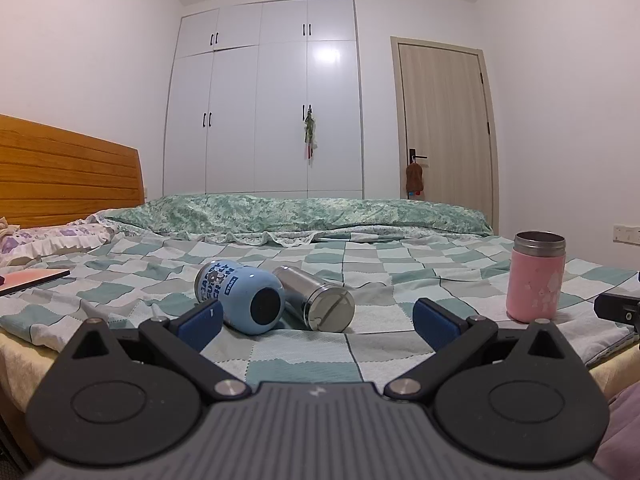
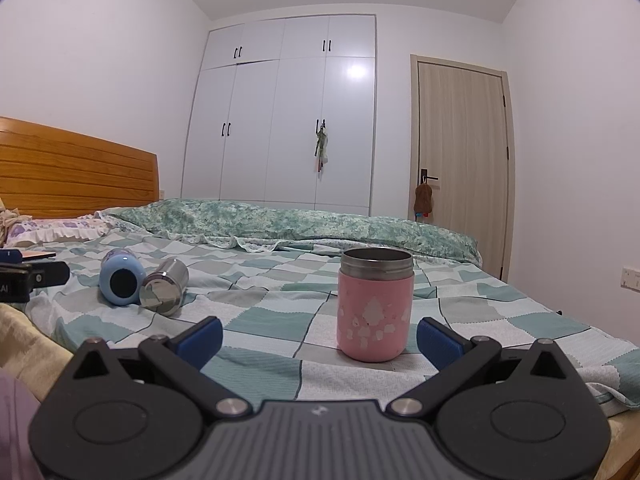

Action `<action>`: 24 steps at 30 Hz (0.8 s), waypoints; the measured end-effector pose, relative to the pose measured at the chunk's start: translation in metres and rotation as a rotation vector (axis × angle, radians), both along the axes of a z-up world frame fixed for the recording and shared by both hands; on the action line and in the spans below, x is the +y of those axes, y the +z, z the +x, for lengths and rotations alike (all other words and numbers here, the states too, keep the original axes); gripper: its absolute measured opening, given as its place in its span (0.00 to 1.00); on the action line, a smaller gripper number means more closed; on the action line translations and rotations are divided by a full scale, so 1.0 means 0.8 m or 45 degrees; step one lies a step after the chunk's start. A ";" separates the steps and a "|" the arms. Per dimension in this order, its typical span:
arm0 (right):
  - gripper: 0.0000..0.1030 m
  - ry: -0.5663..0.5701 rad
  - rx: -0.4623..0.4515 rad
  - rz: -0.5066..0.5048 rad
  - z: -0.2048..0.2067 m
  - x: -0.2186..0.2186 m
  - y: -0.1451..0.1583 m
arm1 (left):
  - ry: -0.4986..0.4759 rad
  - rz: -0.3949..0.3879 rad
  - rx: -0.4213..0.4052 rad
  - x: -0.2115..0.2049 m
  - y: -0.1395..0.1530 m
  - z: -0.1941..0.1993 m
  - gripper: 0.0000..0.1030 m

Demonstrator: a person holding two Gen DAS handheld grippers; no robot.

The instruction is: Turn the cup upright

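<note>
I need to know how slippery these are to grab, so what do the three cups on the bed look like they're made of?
Silver cup: bare polished steel, mirror reflections on its base. Pink cup: steel rim showing, pink coating flaking off in pale patches, probably paint over metal. Blue cup: smooth light-blue printed coating with a dark base disc; likely coated metal, but it could be plastic.

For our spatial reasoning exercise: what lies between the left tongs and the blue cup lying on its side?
Only bare checked bedsheet. In the left wrist view the open left tongs face the blue cup, nothing between; the steel cup lies beside it.
</note>
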State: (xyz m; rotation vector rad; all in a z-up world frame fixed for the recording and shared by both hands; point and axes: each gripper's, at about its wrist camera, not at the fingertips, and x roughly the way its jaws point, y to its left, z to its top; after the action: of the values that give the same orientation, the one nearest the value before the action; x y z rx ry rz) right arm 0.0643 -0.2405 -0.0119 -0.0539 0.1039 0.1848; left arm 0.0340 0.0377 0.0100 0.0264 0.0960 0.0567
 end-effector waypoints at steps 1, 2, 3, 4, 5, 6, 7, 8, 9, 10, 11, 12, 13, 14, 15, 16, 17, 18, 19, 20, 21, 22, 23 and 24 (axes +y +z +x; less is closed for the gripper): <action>1.00 0.000 0.000 0.000 0.000 0.000 0.000 | 0.001 0.000 0.000 0.000 0.000 0.000 1.00; 1.00 0.000 -0.001 0.000 0.000 0.000 0.000 | 0.000 -0.001 0.001 0.001 0.000 0.000 1.00; 1.00 0.000 0.000 0.000 0.000 0.000 0.000 | 0.000 -0.001 0.000 0.001 0.000 0.000 1.00; 1.00 0.000 0.000 0.000 0.000 0.000 0.000 | 0.000 -0.001 0.000 0.001 0.000 0.000 1.00; 1.00 0.000 -0.001 0.000 0.000 0.000 0.000 | 0.000 -0.001 0.000 0.001 0.000 0.000 1.00; 1.00 0.000 -0.001 0.000 0.000 0.000 0.000 | -0.001 -0.001 0.000 0.001 0.000 0.000 1.00; 1.00 0.000 -0.001 0.000 0.000 0.000 0.000 | -0.001 -0.001 -0.001 0.000 0.000 0.000 1.00; 1.00 0.001 -0.001 0.000 0.000 0.000 0.000 | 0.001 -0.001 0.000 0.001 0.000 0.000 1.00; 1.00 0.000 -0.001 0.000 0.000 0.000 0.000 | 0.001 -0.001 -0.001 0.000 0.000 0.000 1.00; 1.00 0.000 -0.001 0.000 0.000 0.000 0.000 | 0.000 -0.001 -0.001 0.001 0.000 0.000 1.00; 1.00 0.000 -0.001 0.000 0.000 0.000 0.000 | 0.001 -0.001 -0.002 0.001 0.000 0.000 1.00; 1.00 0.000 -0.001 0.000 0.000 0.000 0.000 | 0.001 -0.002 -0.002 0.000 0.000 -0.001 1.00; 1.00 0.000 -0.001 0.000 0.000 0.000 0.000 | 0.000 -0.002 -0.003 0.000 0.000 -0.001 1.00; 1.00 0.000 -0.001 0.000 0.000 0.000 0.000 | 0.001 -0.002 -0.003 0.000 0.000 -0.001 1.00; 1.00 0.000 -0.001 0.000 0.000 0.000 0.000 | 0.002 -0.003 -0.004 0.000 0.001 0.000 1.00; 1.00 0.000 -0.001 -0.001 0.000 0.000 0.000 | 0.002 -0.004 -0.004 0.000 0.001 -0.001 1.00; 1.00 0.001 -0.001 -0.001 0.000 0.000 0.000 | 0.002 -0.004 -0.004 0.000 0.001 -0.001 1.00; 1.00 0.000 -0.001 -0.002 0.000 0.000 0.000 | 0.003 -0.005 -0.003 -0.001 0.001 0.000 1.00; 1.00 0.000 -0.001 -0.002 0.000 0.000 0.000 | 0.000 -0.005 -0.004 -0.001 0.001 0.000 1.00; 1.00 0.000 -0.001 -0.002 0.000 0.000 0.000 | -0.002 -0.004 -0.006 -0.001 0.001 0.000 1.00; 1.00 0.000 -0.001 -0.001 0.000 0.000 0.000 | 0.001 -0.003 -0.007 -0.001 0.001 -0.001 1.00; 1.00 0.000 -0.001 -0.001 0.000 0.001 0.000 | 0.000 -0.002 -0.008 -0.002 0.001 -0.001 1.00; 1.00 0.000 -0.001 -0.002 0.000 0.000 0.000 | -0.001 -0.002 -0.009 0.000 0.001 -0.001 1.00; 1.00 0.000 -0.001 -0.002 0.000 0.001 0.000 | -0.001 -0.001 -0.011 -0.001 0.001 -0.001 1.00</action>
State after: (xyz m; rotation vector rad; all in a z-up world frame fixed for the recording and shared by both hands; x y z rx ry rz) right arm 0.0640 -0.2400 -0.0121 -0.0557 0.1034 0.1849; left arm 0.0332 0.0372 0.0105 0.0254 0.0874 0.0558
